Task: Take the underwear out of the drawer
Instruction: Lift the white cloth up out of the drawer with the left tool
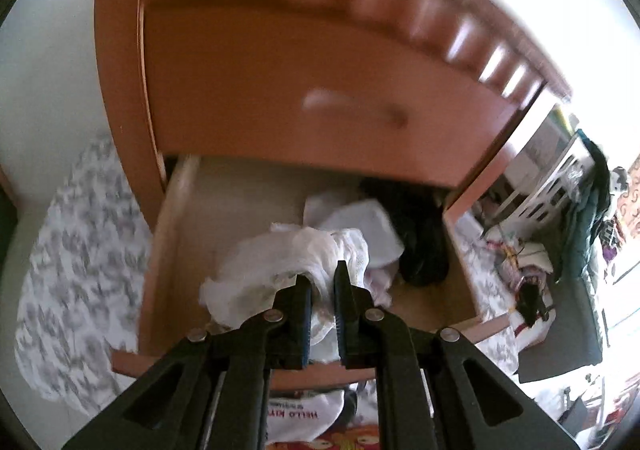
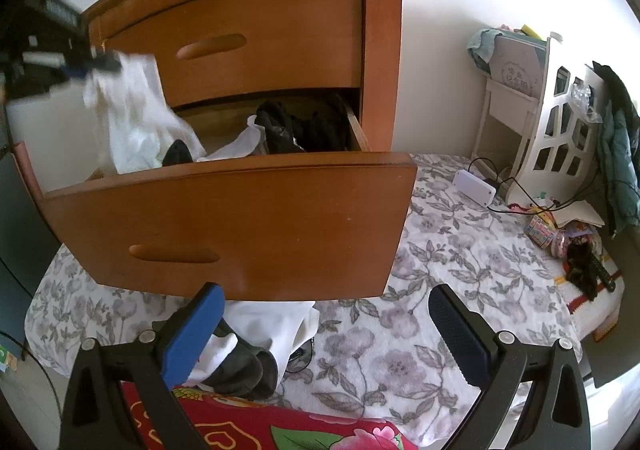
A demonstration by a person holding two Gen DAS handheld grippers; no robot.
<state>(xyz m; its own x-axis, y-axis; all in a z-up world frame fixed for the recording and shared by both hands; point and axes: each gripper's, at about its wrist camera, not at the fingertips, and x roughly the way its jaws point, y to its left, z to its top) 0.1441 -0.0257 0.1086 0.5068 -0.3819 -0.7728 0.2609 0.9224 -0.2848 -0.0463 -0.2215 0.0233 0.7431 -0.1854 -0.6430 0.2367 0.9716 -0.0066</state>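
On the floral bedspread (image 2: 440, 250), the orange wooden drawer (image 2: 240, 218) stands open; my left tool (image 1: 323, 282) pinches white crumpled underwear (image 1: 280, 262), my right tool (image 2: 320, 330) spread.

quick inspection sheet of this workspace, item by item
surface: floral sheet under the wooden nightstand
job's things: lower drawer pulled open; white underwear lifted partly above it; dark garments inside
clutter: white and dark clothes below the drawer front; red floral fabric; toys at right
grippers: left gripper shut on the white underwear; right gripper open, holding nothing
cables: black cable from a white box
surroundings: white shelf, hanging teal jacket
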